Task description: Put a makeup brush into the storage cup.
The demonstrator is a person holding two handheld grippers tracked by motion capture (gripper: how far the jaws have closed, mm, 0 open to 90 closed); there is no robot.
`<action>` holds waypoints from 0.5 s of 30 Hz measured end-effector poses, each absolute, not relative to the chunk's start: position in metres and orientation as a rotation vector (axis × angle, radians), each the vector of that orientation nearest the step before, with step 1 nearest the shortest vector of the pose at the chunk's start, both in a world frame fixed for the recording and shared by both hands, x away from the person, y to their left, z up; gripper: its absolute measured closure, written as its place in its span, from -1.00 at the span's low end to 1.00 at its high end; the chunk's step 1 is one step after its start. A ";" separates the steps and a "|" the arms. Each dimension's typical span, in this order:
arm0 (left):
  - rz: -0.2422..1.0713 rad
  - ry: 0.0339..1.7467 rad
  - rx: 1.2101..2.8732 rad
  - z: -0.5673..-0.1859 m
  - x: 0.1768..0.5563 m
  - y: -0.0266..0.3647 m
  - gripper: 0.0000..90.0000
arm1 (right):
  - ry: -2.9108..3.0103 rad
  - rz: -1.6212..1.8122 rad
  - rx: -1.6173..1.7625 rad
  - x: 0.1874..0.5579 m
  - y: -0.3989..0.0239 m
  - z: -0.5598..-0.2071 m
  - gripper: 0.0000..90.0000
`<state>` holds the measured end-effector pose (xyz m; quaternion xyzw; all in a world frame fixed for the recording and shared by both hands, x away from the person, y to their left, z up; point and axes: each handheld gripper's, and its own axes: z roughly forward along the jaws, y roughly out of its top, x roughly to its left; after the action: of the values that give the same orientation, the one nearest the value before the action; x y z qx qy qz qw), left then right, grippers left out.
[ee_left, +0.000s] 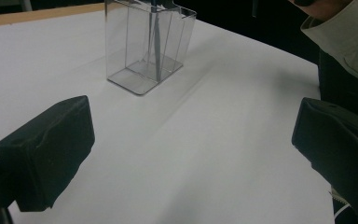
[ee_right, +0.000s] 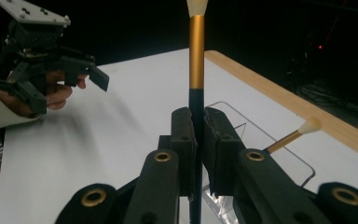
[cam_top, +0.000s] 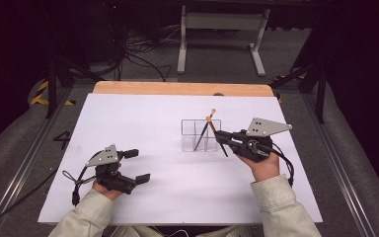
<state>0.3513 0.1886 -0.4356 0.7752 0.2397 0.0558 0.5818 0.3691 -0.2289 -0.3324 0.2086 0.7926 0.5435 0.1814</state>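
Brush gripped above the clear box

Near left, your left tongs (cam_top: 137,165) rest wide open and empty on the table (cam_top: 168,197). Farther right, your right tongs (ee_right: 196,135) are clamped on a brush (ee_right: 196,56) beside the clear box (cam_top: 201,135), where another brush (ee_right: 292,135) leans. It looks light, stiff and slick; grip the dark handle, never the soft tip.

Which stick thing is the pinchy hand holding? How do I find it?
Find the clear box in the middle of the white table. At its right edge the right gripper pinches a thin brush. It has a black handle, a gold band and a pale tip; the other brush just leans inside the box.
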 end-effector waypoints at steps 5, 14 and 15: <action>0.147 0.570 1.815 -0.436 0.350 0.191 -1.00 | 2.188 1.569 0.596 0.372 -0.228 -0.334 0.85; 0.142 0.583 1.810 -0.437 0.350 0.192 -1.00 | 2.105 1.599 0.613 0.375 -0.225 -0.336 0.85; 0.143 0.582 1.812 -0.438 0.350 0.192 -1.00 | 2.097 1.604 0.620 0.375 -0.225 -0.336 0.85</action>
<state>0.3497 0.1923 -0.4376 0.7746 0.2486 0.0613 0.5783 0.3753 -0.2248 -0.3356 0.2232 0.7556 0.5778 0.2132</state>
